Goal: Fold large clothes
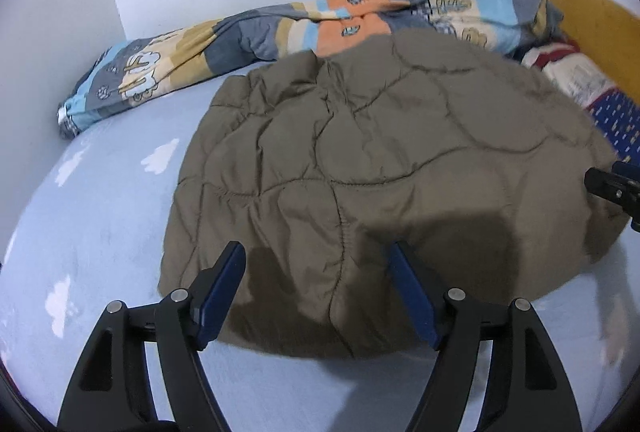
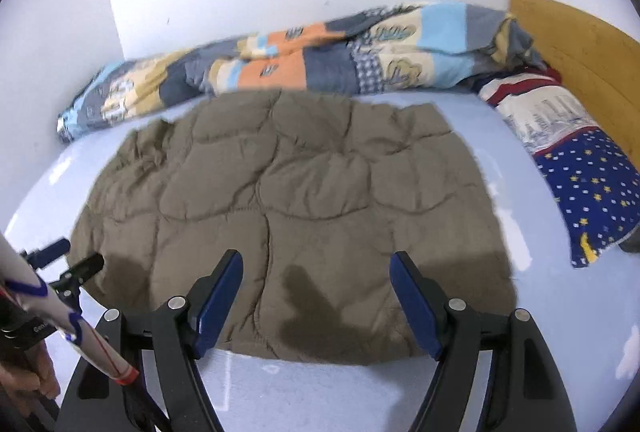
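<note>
White walls back a pale blue bed where both the left gripper and right gripper, wide open and empty, hover over the near hem of a puffy olive-brown quilted jacket, whose slippery padded bulk could, I judge, slide from a shallow pinch.

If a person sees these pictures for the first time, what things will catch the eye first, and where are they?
First comes the big olive-brown quilted jacket, spread on the pale blue bed in the middle of both views. Behind it, along the white wall, lies a bright patchwork blanket, and a star-patterned pillow sits at the right by the wooden headboard. The left gripper and right gripper both hang open over the jacket's near edge.
</note>
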Demonstrator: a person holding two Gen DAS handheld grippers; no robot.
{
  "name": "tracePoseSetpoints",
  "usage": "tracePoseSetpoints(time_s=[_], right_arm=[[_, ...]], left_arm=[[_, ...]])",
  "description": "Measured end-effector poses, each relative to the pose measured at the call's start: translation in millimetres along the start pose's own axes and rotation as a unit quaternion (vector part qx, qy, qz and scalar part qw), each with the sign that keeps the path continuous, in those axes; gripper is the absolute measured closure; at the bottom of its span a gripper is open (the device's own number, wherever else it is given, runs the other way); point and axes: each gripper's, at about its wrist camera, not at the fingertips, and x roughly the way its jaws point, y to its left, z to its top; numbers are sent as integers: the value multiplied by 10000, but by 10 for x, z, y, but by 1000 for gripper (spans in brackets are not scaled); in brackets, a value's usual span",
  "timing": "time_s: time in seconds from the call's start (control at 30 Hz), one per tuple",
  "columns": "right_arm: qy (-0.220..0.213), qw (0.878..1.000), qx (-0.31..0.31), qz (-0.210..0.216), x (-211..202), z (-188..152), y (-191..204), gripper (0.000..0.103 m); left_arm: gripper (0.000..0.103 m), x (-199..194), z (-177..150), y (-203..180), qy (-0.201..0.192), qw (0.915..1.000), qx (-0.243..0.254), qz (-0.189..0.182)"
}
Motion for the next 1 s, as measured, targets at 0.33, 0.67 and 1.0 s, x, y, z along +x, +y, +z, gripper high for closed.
tracePoseSetpoints(time_s=[0.33,0.67,1.0], right_arm=[[955,9954,-78,-52,681,-105,-7,16],[981,9952,70,15,571,-36,-69,15],[436,9936,776,-698,249,148,-764,29]], left_arm=[[20,332,34,-27,582,9981,-202,65],[20,276,63,-49,564,9980,-267,96],[20,267,59,-37,570,9980,-267,85]])
